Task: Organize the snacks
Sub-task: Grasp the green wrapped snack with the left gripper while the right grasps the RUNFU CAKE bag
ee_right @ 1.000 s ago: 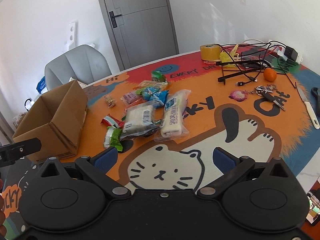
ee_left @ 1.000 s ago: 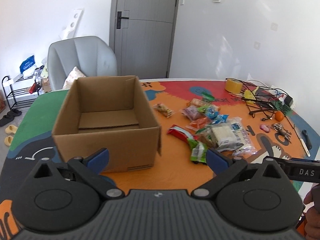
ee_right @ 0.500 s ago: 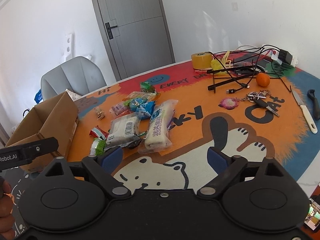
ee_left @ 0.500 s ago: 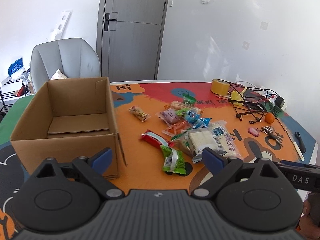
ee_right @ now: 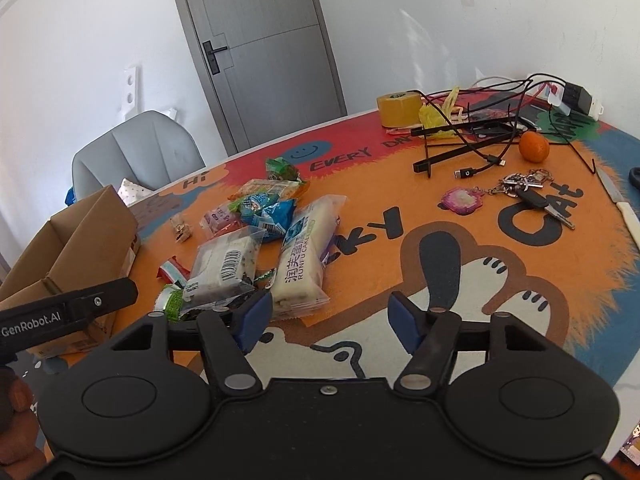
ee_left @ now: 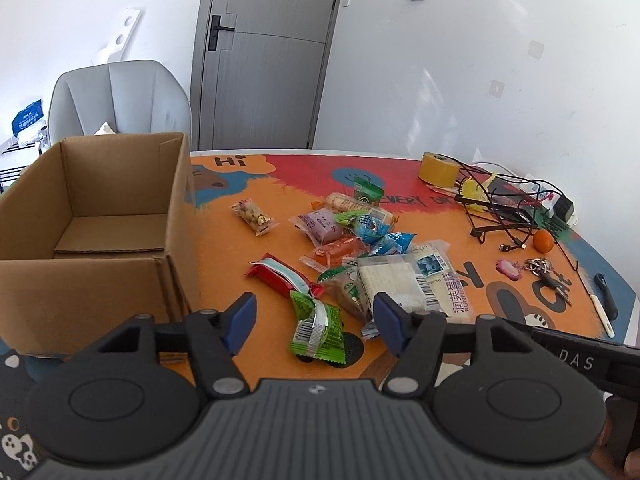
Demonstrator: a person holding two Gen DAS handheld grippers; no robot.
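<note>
An open cardboard box stands at the left of the mat, with only its bottom flaps showing inside. A pile of snack packets lies to its right. My left gripper hovers low over a green packet that shows between its blue fingertips; the jaws are closing and the pads do not touch it. My right gripper is also closing, with only the mat between its fingers. A long white cake packet and a speckled one lie just ahead of its left finger.
At the far right of the table are a tape roll, a black wire rack with cables, an orange, keys and a knife. A grey chair stands behind the box, in front of a grey door.
Both pairs of jaws have narrowed. The left gripper slid right from the box front to the green packet and sank. The right gripper came down closer to the cake packets.
</note>
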